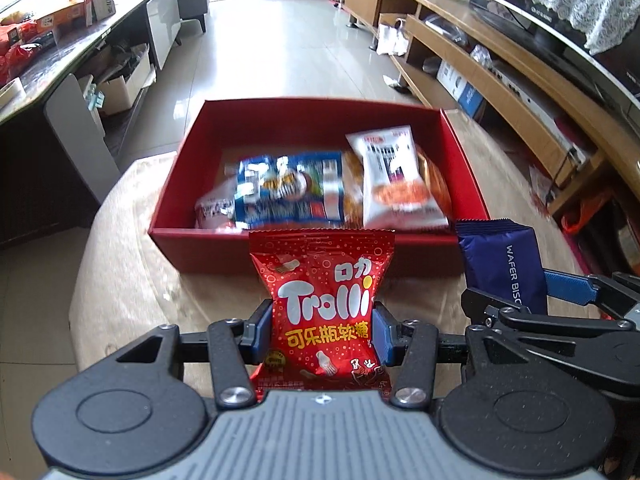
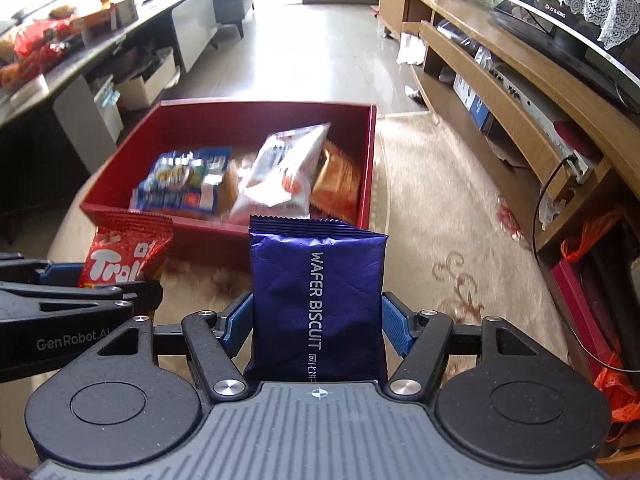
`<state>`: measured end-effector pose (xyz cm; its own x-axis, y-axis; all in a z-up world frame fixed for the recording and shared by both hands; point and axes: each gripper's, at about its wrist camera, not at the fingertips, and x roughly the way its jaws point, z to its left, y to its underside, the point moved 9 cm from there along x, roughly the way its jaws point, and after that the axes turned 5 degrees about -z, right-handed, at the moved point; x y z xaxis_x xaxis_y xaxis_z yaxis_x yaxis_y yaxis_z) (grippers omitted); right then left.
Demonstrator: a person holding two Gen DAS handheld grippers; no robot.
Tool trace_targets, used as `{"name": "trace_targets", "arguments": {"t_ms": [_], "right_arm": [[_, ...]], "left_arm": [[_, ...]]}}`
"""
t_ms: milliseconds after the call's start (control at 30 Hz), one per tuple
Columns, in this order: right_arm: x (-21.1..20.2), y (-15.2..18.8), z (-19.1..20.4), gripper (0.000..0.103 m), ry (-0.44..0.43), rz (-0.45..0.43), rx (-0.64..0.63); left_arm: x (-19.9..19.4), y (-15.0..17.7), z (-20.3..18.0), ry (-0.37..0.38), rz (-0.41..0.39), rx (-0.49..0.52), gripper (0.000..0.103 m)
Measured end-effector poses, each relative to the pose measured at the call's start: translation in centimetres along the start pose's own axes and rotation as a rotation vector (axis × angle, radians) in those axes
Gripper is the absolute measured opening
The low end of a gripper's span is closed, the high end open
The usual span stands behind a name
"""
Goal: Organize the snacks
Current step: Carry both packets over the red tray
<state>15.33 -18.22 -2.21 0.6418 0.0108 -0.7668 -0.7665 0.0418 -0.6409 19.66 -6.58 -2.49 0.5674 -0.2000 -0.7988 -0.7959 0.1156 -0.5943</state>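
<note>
My left gripper (image 1: 322,330) is shut on a red Trolli candy bag (image 1: 324,304), held upright just short of the near wall of a red box (image 1: 320,254). My right gripper (image 2: 318,322) is shut on a dark blue wafer biscuit pack (image 2: 318,300), also upright, near the box's (image 2: 372,160) front right corner. The box holds a blue snack bag (image 1: 288,190), a white snack bag (image 1: 396,178) and orange packets (image 2: 338,182). Each held snack also shows in the other view: the biscuit pack (image 1: 500,264) and the Trolli bag (image 2: 124,254).
The box stands on a beige patterned tablecloth (image 1: 132,248). A long wooden TV cabinet (image 1: 500,72) runs along the right. A dark counter with cartons and snacks (image 1: 52,36) runs along the left. Tiled floor (image 1: 276,40) lies beyond the box.
</note>
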Motion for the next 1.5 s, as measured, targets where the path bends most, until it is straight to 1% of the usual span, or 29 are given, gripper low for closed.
{"name": "trace_targets", "arguments": {"t_ms": [333,800,1033,1500], "right_arm": [[1.2,-3.2,-0.4,0.073,0.002,-0.041,0.052],[3.8,-5.9,-0.5,0.073,0.021,-0.06,0.064],[5.0,-6.7,-0.1,0.073,0.028,-0.058,0.057],[7.3,-7.1,0.3,0.073,0.041,-0.047,0.037]], "left_arm": [[1.3,-3.6,0.2,-0.016,-0.035,-0.024,0.045],[3.9,-6.8,1.0,-0.06,-0.068,-0.029,0.044],[5.2,-7.7,1.6,-0.078,-0.069,-0.033,0.044],[7.8,-8.1,2.2,-0.111,-0.049,-0.049,0.044]]}}
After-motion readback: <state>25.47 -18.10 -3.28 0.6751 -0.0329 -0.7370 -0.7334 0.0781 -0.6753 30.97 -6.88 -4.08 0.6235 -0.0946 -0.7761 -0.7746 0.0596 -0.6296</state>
